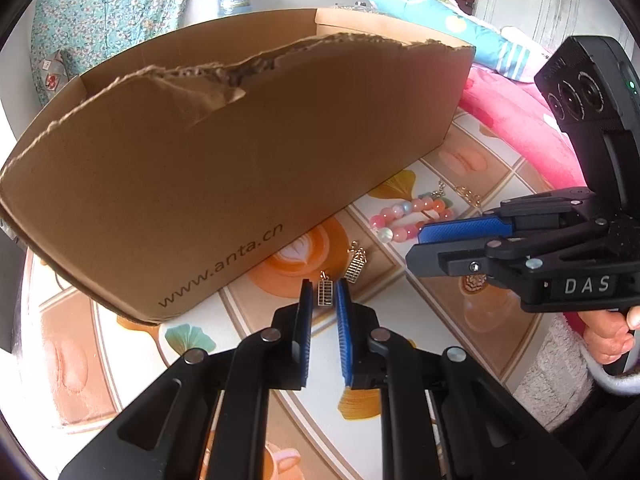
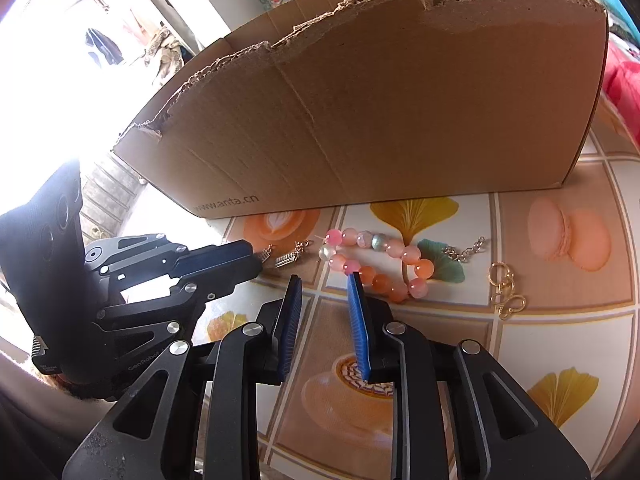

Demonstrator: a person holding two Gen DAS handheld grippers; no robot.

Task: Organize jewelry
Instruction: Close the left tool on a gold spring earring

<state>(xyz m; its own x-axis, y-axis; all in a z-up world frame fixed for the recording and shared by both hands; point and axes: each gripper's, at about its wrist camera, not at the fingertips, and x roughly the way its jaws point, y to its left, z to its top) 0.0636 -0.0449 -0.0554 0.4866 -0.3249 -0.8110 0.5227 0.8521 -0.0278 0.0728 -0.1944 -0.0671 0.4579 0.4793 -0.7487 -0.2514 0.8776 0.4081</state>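
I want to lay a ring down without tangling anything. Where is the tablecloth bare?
Free: the tablecloth right of the right hand-held gripper, nearer than the gold rings. Crowded: the strip along the cardboard box, holding abacus charms, bead bracelet, and silver chain.

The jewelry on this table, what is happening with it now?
A person holds two grippers over jewelry lying beside a cardboard box. The left gripper, open, has a small abacus-shaped earring between its fingers; its twin lies nearby. The right gripper, also open, points at the pink bead bracelet. A gold chain lies apart. Nothing is lifted.
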